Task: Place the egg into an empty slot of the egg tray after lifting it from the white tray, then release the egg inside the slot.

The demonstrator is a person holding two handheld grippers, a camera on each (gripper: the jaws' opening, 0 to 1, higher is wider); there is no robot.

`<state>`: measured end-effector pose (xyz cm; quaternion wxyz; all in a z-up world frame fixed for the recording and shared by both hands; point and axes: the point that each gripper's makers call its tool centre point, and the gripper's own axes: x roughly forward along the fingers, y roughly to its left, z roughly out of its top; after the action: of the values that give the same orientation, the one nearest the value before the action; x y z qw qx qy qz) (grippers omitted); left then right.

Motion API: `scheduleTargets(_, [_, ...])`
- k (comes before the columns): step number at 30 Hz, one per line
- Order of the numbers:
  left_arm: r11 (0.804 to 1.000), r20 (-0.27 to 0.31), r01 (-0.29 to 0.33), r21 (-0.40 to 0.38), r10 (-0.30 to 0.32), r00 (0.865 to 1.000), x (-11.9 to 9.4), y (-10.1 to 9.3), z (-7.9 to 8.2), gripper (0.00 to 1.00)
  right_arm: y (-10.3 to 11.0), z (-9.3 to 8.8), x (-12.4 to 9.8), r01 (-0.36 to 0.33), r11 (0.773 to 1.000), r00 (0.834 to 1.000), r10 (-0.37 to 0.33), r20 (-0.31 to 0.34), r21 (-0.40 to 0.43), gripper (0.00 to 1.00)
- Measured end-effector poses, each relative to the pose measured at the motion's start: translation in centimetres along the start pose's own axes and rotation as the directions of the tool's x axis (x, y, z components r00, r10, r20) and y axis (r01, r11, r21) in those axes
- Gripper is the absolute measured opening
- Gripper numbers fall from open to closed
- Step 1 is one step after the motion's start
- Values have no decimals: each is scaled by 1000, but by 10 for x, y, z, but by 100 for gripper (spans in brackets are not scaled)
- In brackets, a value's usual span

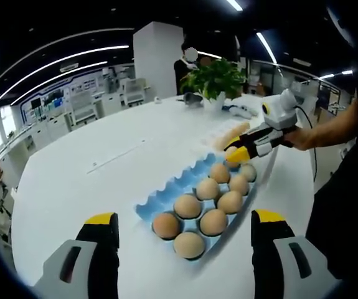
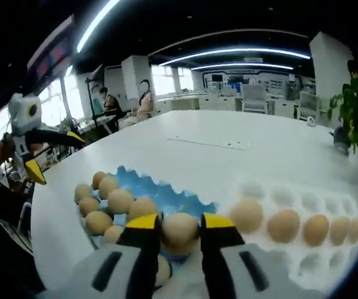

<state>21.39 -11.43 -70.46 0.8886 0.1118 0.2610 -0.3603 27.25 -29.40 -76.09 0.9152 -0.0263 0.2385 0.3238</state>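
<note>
My right gripper point(image 2: 180, 225) is shut on a tan egg point(image 2: 180, 235) and holds it just above the blue egg tray point(image 2: 166, 194), near that tray's end beside the white tray point(image 2: 291, 199). Several eggs point(image 2: 107, 187) fill the blue tray's slots, and several more point(image 2: 284, 225) lie in a row in the white tray. In the left gripper view the right gripper point(image 1: 240, 152) hovers over the far end of the blue tray point(image 1: 166, 194), past its eggs point(image 1: 187, 205). My left gripper point(image 1: 185, 219) stands open at the tray's near end, apart from it.
A white round table point(image 1: 91, 180) carries both trays. The left gripper point(image 2: 54, 154) shows open at the table's edge. A potted plant point(image 1: 215, 78) stands at the far side, with small objects point(image 1: 241, 112) beside it. A person's arm point(image 1: 328, 128) holds the right gripper.
</note>
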Motion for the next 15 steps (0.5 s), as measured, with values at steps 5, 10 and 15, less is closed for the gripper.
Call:
scheduleTargets(5, [1000,-1,-1,3,1,1000,-1,1,0,89,-1,-7,5,-11,1000,999,11,-32,9,25])
scheduleTargets(10, [1000,4,-2,-3,2,1000,-1,2,1,89,4,-15,8,-38,999,997,38,-62,-5,26])
scheduleTargets(15, [1000,10,4,0,-4,1000,-1,1,3,89,5,-13,9,-60,998,997,58,-55,-35,26])
